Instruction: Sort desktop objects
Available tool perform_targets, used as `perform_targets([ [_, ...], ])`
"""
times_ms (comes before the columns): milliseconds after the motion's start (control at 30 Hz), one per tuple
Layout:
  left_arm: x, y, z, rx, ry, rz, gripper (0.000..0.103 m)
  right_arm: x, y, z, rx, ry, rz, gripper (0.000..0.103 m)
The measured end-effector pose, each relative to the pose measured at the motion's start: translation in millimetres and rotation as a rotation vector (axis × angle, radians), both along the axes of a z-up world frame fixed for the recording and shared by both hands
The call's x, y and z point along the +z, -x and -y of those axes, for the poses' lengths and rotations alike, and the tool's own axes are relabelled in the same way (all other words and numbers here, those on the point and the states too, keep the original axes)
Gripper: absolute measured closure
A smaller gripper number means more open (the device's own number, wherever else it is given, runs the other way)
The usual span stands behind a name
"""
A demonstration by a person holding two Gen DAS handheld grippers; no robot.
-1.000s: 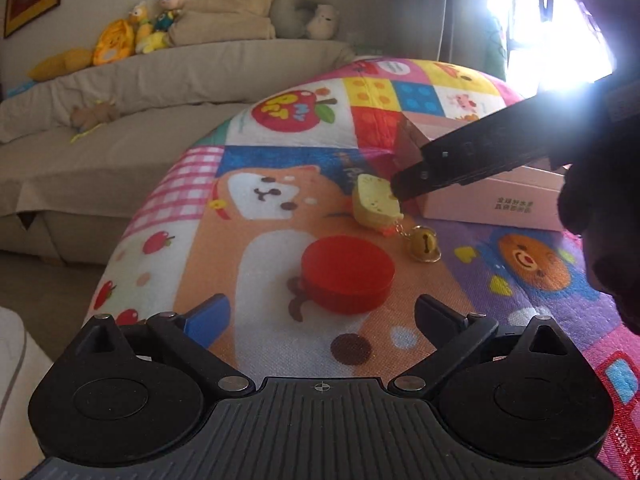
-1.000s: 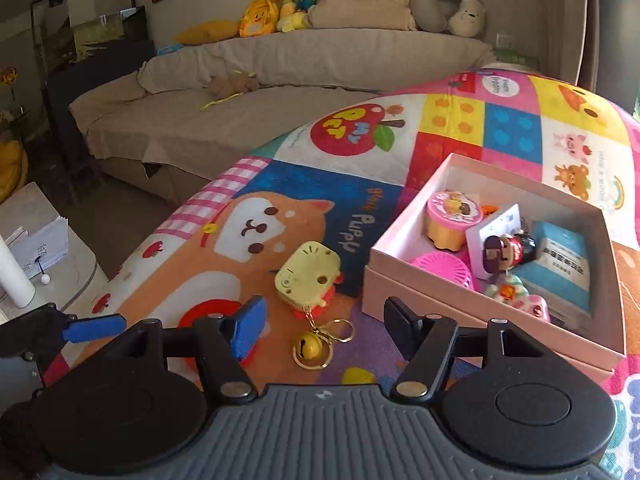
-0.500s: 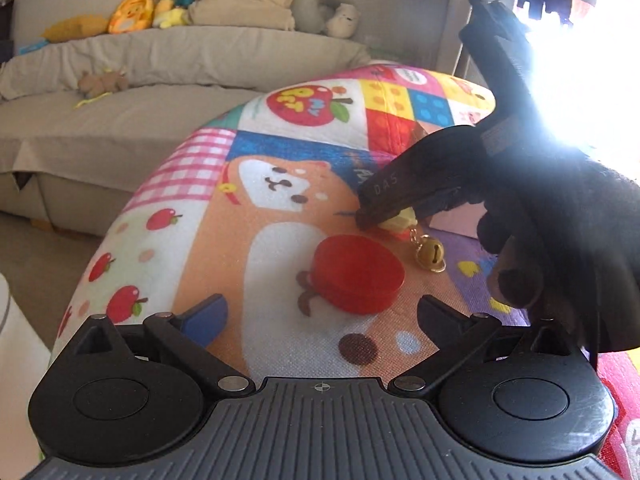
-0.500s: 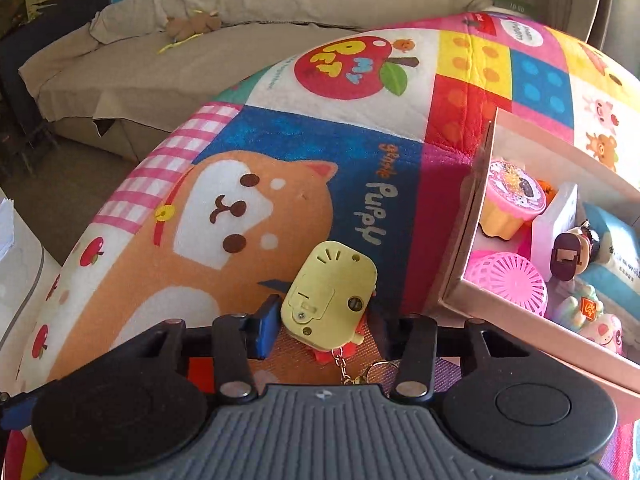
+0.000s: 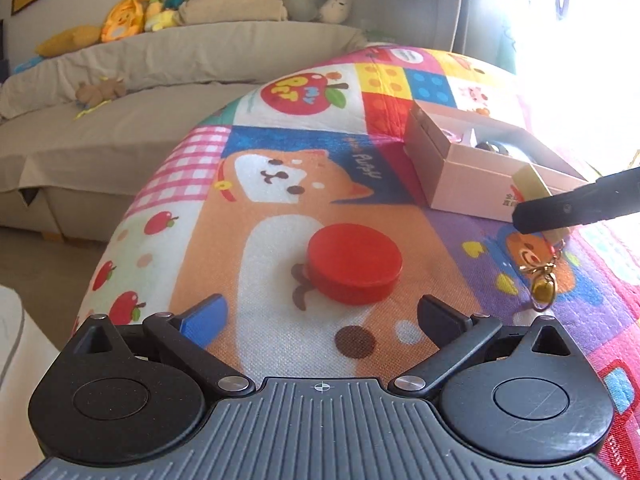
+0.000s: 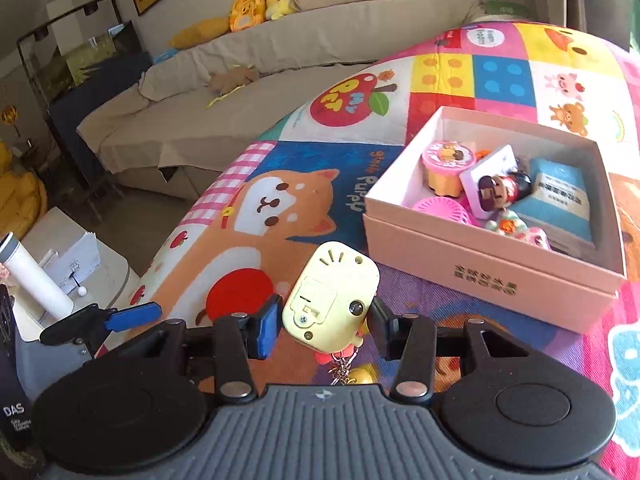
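Inside pink box [image 6: 496, 276]: toys, blue packet [image 6: 560, 196], R gripper [image 6: 326, 320] clamping yellow keychain toy [image 6: 332, 296], L gripper [image 5: 320, 316] open, empty.

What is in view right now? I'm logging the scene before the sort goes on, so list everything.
Yellow keychain toy: one, pale yellow with a gold bell, held off the cloth near the box.
Red puck: one, red, on the cloth before the left gripper.
Pink box: one, open, on the cloth, holding small toys and a blue packet.
Patchwork cloth: one, multicoloured, covering the surface.
Sofa: one, beige, behind, with plush toys.
Left gripper: open, empty.
Right gripper: shut on the keychain toy.
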State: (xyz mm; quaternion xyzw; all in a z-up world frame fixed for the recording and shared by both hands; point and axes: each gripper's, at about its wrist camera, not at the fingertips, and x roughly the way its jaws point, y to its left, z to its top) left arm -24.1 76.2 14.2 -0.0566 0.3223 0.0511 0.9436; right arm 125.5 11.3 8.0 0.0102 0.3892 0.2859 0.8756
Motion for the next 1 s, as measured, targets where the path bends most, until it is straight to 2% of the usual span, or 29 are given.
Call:
perform_targets([
  [133,3.5,-3.0,14.4,-0.046,-0.013,-0.016,0.000,-4.3,1.7,27.8,-0.041,-0.038,-0.021,0.057],
  [333,10.8,-6.1,41.9,-0.113,-0.077,-0.020,0.000,-11.0,-3.7,50.1,-0.015,-0.212,-0.113,0.057],
  [467,10.3,-9.8,56.6,-0.147,-0.101,-0.034,0.000,-24.9,-5.5,65.4,-0.037,-0.235,-0.137,0.057],
  [567,7.6,-13.6,64.9,-0.161,-0.113,-0.051,0.000,-33.7,0.1,74.4,-0.046,-0.206,-0.126,0.056],
  [733,4.8,-16.7,75.3,-0.188,-0.126,-0.067,0.000,-36.2,9.7,98.3,-0.108,-0.159,-0.054,0.056],
  [900,5.0,-16.0,77.9,-0.196,-0.135,-0.068,0.000,-31.0,17.5,120.4,-0.195,-0.065,0.065,0.038],
  [1000,5.6,-16.7,74.7,-0.183,-0.135,-0.067,0.000,-33.2,21.7,136.9,-0.246,-0.014,0.081,0.036],
])
